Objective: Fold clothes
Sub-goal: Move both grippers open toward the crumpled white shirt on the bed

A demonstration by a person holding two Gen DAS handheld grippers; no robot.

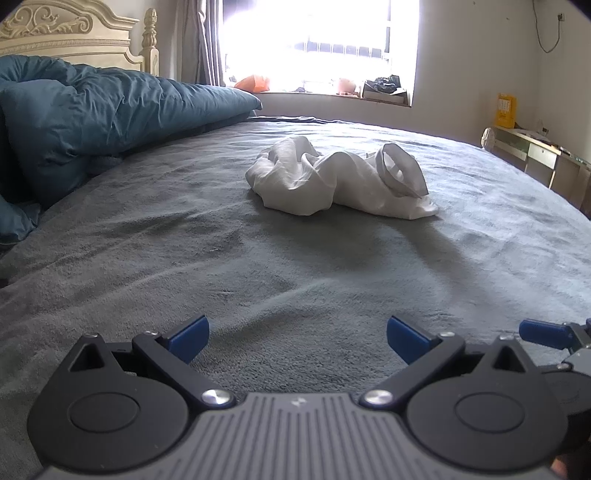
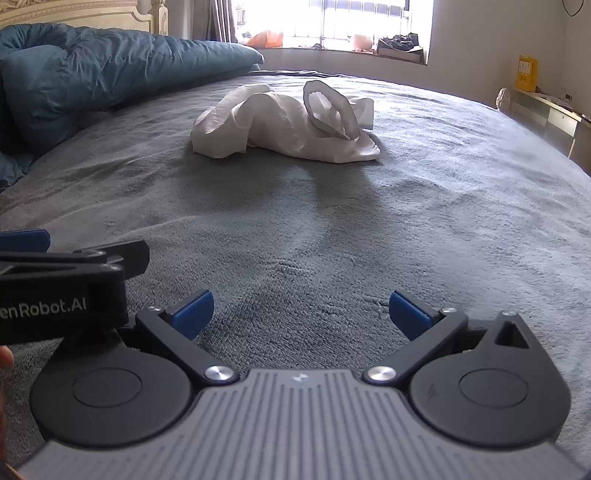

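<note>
A crumpled white garment (image 1: 340,177) lies in a heap on the grey bed cover (image 1: 258,266), with a round dark-edged opening standing up at its right end. In the right wrist view the same white garment (image 2: 284,123) sits ahead and slightly left. My left gripper (image 1: 297,338) is open, low over the cover, well short of the garment, nothing between its blue pads. My right gripper (image 2: 301,314) is open too, beside the left one and equally far back. The left gripper's body (image 2: 62,291) shows at the left edge of the right wrist view.
A bunched teal duvet (image 1: 96,118) fills the bed's left side below a cream headboard (image 1: 66,33). A bright window with a cluttered sill (image 1: 332,88) is behind. A desk (image 1: 539,151) stands by the right wall. The grey cover (image 2: 332,240) stretches flat between grippers and garment.
</note>
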